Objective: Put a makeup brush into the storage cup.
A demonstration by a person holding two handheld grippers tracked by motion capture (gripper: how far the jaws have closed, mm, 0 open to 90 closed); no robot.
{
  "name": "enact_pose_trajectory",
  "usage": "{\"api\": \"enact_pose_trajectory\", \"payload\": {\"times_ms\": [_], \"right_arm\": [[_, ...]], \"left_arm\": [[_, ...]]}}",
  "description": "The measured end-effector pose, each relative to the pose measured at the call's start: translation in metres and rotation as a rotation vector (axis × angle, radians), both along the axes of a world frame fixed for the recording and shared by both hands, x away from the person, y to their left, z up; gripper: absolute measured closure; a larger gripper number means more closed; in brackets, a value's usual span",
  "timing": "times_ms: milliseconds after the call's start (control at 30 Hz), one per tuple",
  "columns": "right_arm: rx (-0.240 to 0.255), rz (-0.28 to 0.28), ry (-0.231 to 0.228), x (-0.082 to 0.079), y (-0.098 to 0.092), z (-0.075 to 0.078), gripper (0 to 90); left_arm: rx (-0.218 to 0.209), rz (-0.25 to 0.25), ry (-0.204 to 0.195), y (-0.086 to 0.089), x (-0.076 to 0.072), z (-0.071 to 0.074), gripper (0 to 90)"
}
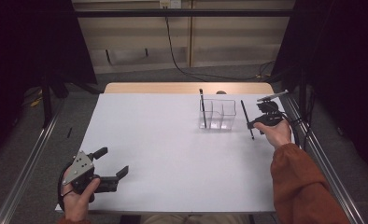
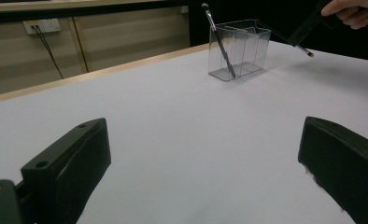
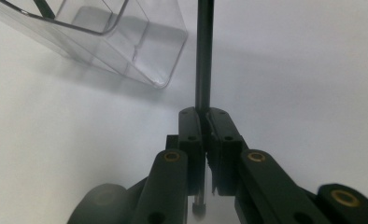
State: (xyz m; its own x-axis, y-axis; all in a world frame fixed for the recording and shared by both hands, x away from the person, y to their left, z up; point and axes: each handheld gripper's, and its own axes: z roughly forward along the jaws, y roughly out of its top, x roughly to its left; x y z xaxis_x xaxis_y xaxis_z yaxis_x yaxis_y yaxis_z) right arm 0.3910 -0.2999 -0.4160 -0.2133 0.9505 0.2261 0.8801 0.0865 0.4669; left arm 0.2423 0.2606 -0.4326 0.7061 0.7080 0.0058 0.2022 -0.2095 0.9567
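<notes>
Clear rigid plastic organizer [image 1: 218,113], far right on the matte white tabletop [image 1: 173,149], one slim black brush [image 1: 202,109] standing in its left compartment. Right gripper [image 1: 253,123] fingers clamp a second thin brush [image 3: 204,56]; left gripper [image 1: 114,161] fingers wide, empty.

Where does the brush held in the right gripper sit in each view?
High view: held brush at right, just right of the clear organizer.
Left gripper view: top right, right of the organizer.
Right gripper view: centre, rising from the shut jaws.
Shared landmark: the organizer.

The left hand-held gripper [image 2: 205,172] gapes over the white table [image 2: 182,121], facing a clear organizer [image 2: 247,46].
</notes>
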Motion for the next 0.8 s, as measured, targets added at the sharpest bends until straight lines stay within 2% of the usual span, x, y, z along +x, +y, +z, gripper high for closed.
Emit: {"api": "enact_pose_trajectory", "payload": {"times_ms": [100, 267, 800], "right_arm": [[0.009, 0.009, -0.024, -0.004, -0.001, 0.001, 84.7], [0.061, 0.017, -0.077, -0.007, -0.007, 0.002, 84.7], [0.119, 0.093, -0.266, -0.022, -0.005, 0.012, 84.7]], "left_arm": [[-0.002, 0.002, 0.0, 0.0, 0.0, 0.0, 2.4], [0.0, -0.001, 0.0, 0.0, 0.0, 0.0, 2.4], [-0.001, 0.001, 0.003, 0.0, 0.0, 0.0, 2.4]]}}
